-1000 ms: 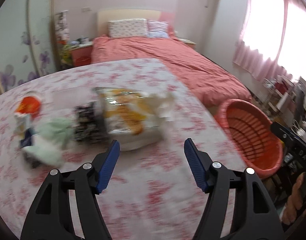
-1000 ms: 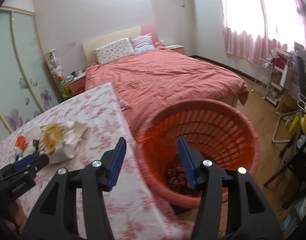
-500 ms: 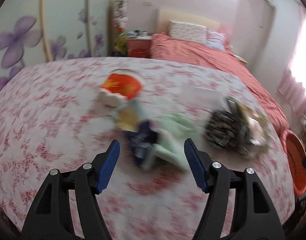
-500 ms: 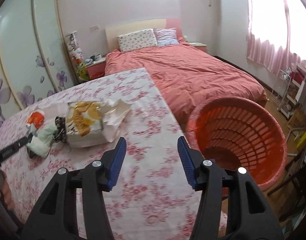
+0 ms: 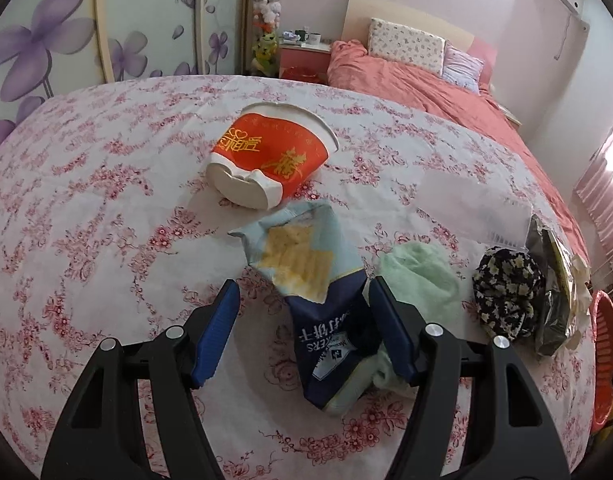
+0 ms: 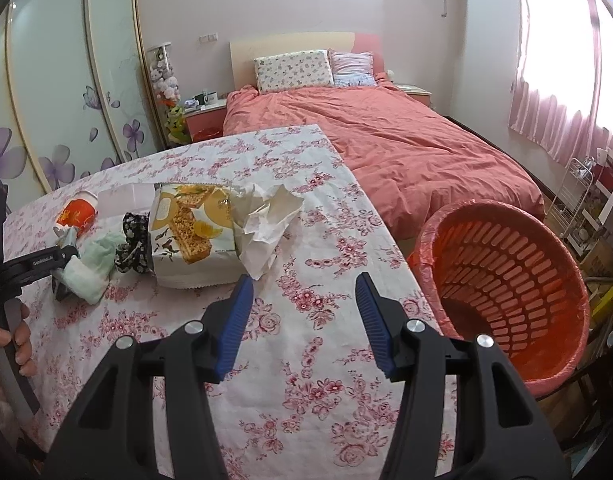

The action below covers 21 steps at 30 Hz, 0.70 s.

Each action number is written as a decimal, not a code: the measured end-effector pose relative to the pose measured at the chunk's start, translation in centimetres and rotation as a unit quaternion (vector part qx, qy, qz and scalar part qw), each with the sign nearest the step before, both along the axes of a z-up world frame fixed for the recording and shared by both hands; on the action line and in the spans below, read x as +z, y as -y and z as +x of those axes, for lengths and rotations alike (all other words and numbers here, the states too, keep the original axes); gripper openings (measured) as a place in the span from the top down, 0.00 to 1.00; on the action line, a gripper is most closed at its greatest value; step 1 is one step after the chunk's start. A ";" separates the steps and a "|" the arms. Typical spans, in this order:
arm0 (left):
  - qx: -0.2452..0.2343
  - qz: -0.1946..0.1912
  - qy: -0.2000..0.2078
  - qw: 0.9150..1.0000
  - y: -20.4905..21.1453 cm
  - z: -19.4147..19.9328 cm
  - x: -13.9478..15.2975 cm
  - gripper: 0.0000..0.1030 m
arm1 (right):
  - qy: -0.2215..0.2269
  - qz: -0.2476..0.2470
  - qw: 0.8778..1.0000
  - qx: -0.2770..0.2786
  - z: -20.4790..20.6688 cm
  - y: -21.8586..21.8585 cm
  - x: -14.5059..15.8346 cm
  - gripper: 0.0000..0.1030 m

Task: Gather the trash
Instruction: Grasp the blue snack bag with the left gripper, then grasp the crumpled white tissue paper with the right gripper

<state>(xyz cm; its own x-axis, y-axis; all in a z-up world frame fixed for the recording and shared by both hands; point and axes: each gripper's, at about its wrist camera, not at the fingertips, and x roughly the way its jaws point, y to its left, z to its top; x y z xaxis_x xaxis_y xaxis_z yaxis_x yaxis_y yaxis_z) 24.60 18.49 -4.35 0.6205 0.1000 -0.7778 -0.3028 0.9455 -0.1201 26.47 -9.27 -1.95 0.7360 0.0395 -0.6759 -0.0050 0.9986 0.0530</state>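
My left gripper (image 5: pixel 304 290) hangs open low over the flowered table (image 5: pixel 86 240). A torn blue cracker wrapper (image 5: pixel 306 264) lies between its jaws; the right pad sits at the wrapper's edge, the left pad stands apart. A red paper cup (image 5: pixel 270 156) lies on its side just beyond. Right of the wrapper sit a pale green cloth (image 5: pixel 418 272) and a black flowered cloth (image 5: pixel 506 292). My right gripper (image 6: pixel 302 282) is open and empty above bare tablecloth, near a large yellow snack bag (image 6: pixel 194 228) and crumpled white paper (image 6: pixel 266 220).
An orange slatted basket (image 6: pixel 506 280) with a pink liner stands off the table's right edge. A clear plastic piece (image 5: pixel 466 200) lies behind the cloths. A person's hand (image 6: pixel 14 340) holds the left gripper's handle. A bed (image 6: pixel 406 148) lies beyond the table.
My left gripper swung left from the big snack bag to the cup and blue wrapper, and came lower. My right gripper moved left from above the basket to over the table.
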 end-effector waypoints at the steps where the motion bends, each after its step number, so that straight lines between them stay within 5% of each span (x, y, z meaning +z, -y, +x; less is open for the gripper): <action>1: -0.001 -0.001 0.000 1.000 0.0 0.0 -0.1 0.36 | -0.001 0.000 1.000 0.001 0.0 0.0 -0.1 0.49; 8: 0.000 -0.023 -0.013 1.000 0.2 0.6 -0.8 0.36 | -0.005 -0.001 1.000 0.009 0.4 -0.8 -0.4 0.49; 12: -0.009 -0.009 -0.012 1.000 0.7 0.6 -0.8 0.60 | -0.005 -0.003 1.000 0.008 0.3 -1.0 -0.5 0.49; 21: -0.028 0.020 0.018 0.999 0.2 -1.9 0.4 0.66 | -0.011 0.002 1.000 -0.002 1.1 -0.3 -0.9 0.49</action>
<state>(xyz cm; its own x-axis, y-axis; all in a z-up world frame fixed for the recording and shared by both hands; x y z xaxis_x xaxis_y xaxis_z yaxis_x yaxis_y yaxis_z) 22.73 18.30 -3.93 0.6530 0.0941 -0.7515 -0.2452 0.9651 -0.0922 27.57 -8.98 -2.83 0.7215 0.0390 -0.6913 0.0001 0.9984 0.0565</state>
